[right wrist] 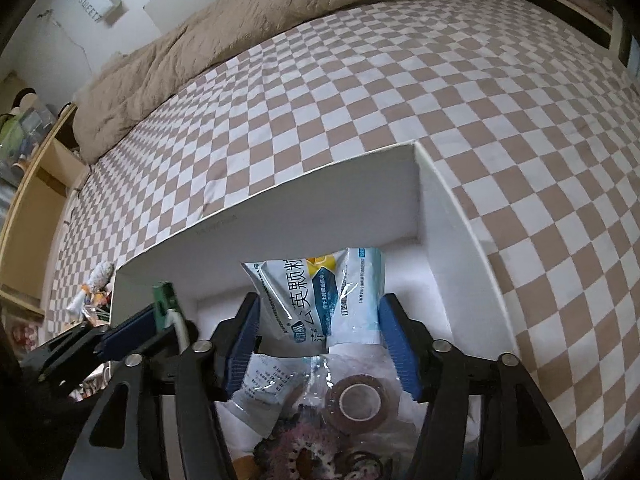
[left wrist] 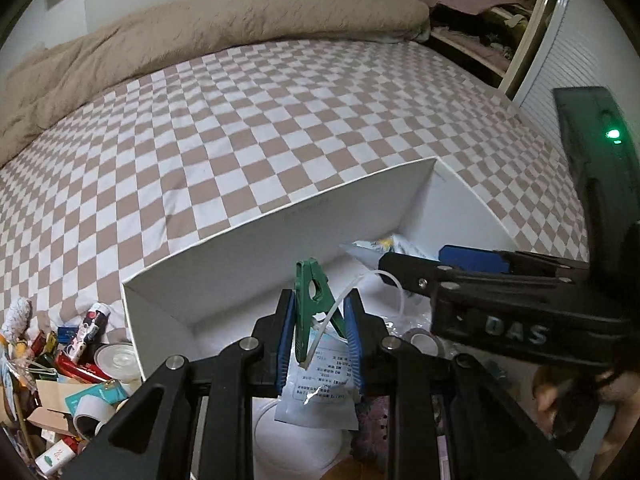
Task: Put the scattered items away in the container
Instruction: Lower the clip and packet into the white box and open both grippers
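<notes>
1. Left gripper [left wrist: 319,332]: blue pads pinch a green clothes peg [left wrist: 316,304] that stands upright between them. A thin white tube [left wrist: 332,320] crosses in front of the peg. The gripper is over the near part of the white box [left wrist: 248,252].
2. Right gripper [right wrist: 318,344]: fingers spread wide, nothing clamped. It hangs over the box interior. A medicine sachet [right wrist: 304,300] lies in the gap between the fingers; whether it touches the pads, cannot tell.
3. The box sits on the checked bedsheet [left wrist: 280,120]. Already inside: the sachet, a small white packet [right wrist: 264,380], a roll of brown tape [right wrist: 359,400], a knitted pink-and-dark piece [right wrist: 296,440].
4. A pile of loose items [left wrist: 68,376] lies on the sheet just left of the box: wrappers, small cartons, a tape roll [left wrist: 90,416], a clear lid [left wrist: 116,360].
5. A beige quilt [left wrist: 200,36] lies bunched along the far side of the bed.
</notes>
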A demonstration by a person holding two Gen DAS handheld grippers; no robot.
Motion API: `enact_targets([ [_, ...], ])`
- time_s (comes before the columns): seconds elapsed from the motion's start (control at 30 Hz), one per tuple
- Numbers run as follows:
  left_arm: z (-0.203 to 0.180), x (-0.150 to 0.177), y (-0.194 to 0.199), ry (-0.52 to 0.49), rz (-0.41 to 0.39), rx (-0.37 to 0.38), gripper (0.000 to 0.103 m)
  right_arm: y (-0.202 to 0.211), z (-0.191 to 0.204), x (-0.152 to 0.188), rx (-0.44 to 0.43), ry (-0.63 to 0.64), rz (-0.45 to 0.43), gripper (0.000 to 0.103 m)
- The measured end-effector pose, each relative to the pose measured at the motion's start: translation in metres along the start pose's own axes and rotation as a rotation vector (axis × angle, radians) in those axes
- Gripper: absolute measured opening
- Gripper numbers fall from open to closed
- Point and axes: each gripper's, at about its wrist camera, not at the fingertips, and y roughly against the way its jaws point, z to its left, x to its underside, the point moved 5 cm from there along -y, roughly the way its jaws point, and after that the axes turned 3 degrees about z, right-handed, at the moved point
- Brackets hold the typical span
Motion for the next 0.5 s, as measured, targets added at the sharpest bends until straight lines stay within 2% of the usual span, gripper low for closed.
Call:
enact_targets([
  [0.13,0.004,0.005,-0.008,0.007,0.028,-0.010,0.024,0.002,0.001,0.001,-0.088,-0.054,0.011,0.086],
  [0.4,0.010,0.004,-0.017,0.023,0.063,-0.036,0.024,0.005,-0.002,0.000,-0.152,-0.106,0.017,0.086],
  [0.43,0.011,0.003,-0.017,0.026,0.065,-0.041,0.026,0.004,-0.003,-0.001,-0.161,-0.116,0.019,0.086],
  [0.5,0.014,0.003,-0.016,0.038,0.059,-0.056,0.050,0.004,-0.004,0.000,-0.170,-0.130,0.021,0.086],
])
